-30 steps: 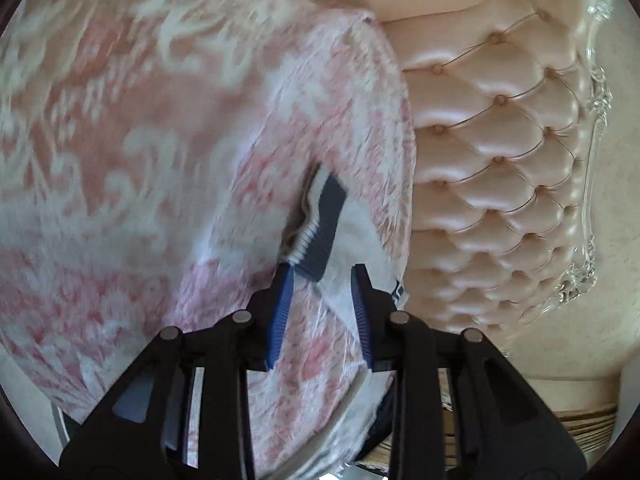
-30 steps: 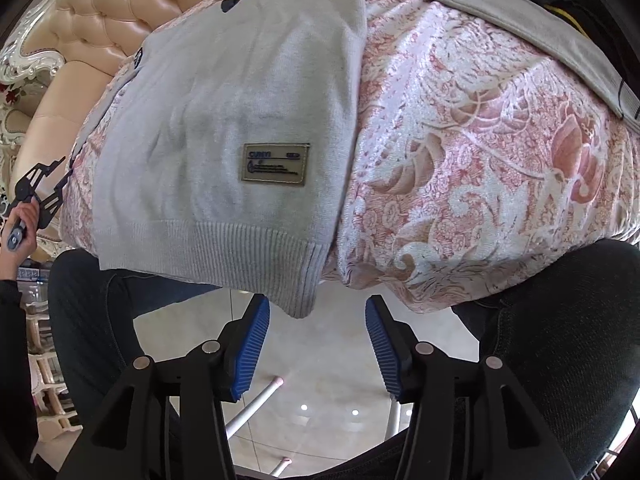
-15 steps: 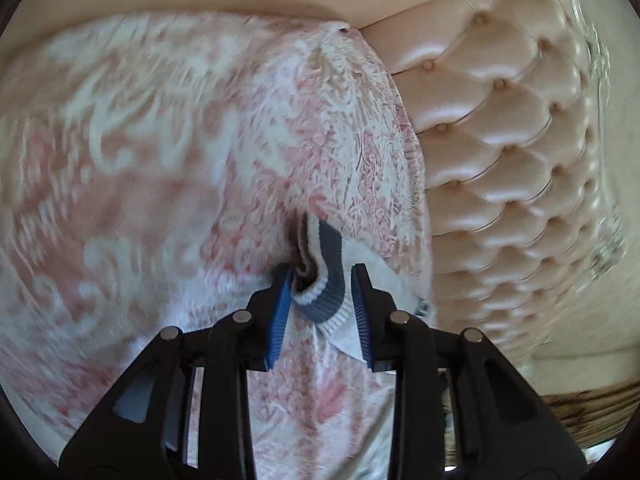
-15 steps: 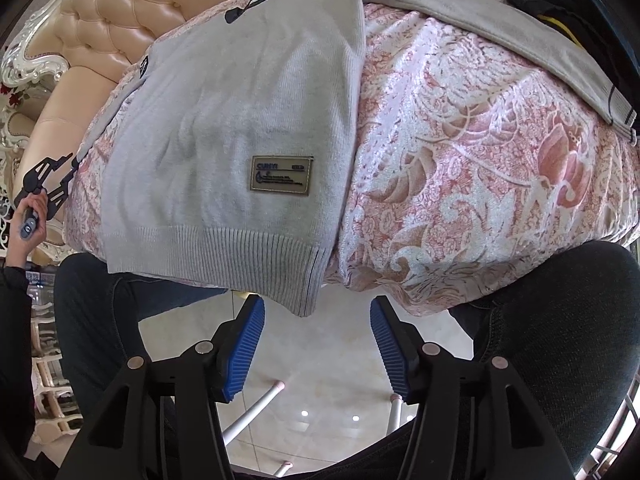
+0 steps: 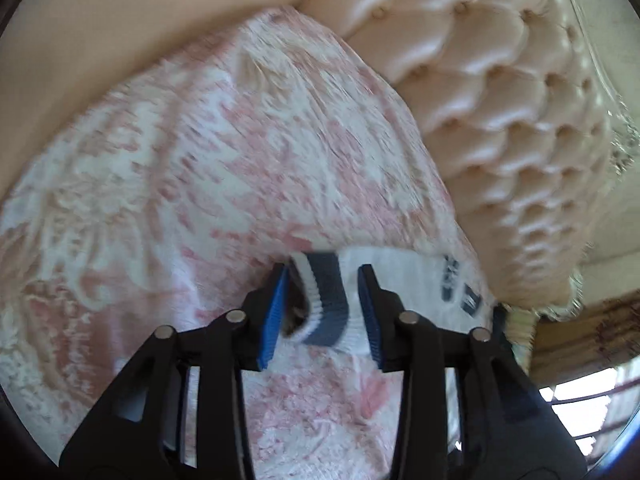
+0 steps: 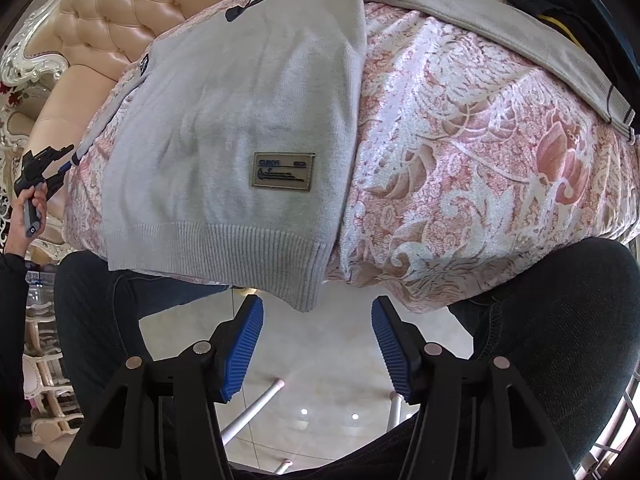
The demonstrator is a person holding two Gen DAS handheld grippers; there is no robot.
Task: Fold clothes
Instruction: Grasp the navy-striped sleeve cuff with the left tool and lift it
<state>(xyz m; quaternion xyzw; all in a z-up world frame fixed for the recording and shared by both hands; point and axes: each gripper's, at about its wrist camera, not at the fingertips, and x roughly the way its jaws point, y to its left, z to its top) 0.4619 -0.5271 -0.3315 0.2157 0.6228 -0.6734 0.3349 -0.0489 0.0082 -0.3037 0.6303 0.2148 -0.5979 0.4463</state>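
Looking at your left gripper (image 5: 324, 304), its fingers are spread either side of the striped cuff (image 5: 326, 300), not yet squeezing it as far as I can tell. Your right gripper (image 6: 318, 344) has its fingers wide apart too, hanging just below the sweater (image 6: 224, 128) hem with nothing in them.

The sweater's lying flat on the floral cover (image 6: 460, 160), hem drooping over the near edge, one sleeve (image 6: 500, 36) stretched out to the right.

What could go wrong: the cuff is thin, so closing could pinch the cover along with it and drag it. Pulling the sleeve hard could also slide the whole sweater off the edge.

Tufted headboard (image 5: 500, 100) behind, shiny tile floor (image 6: 320, 400) below.
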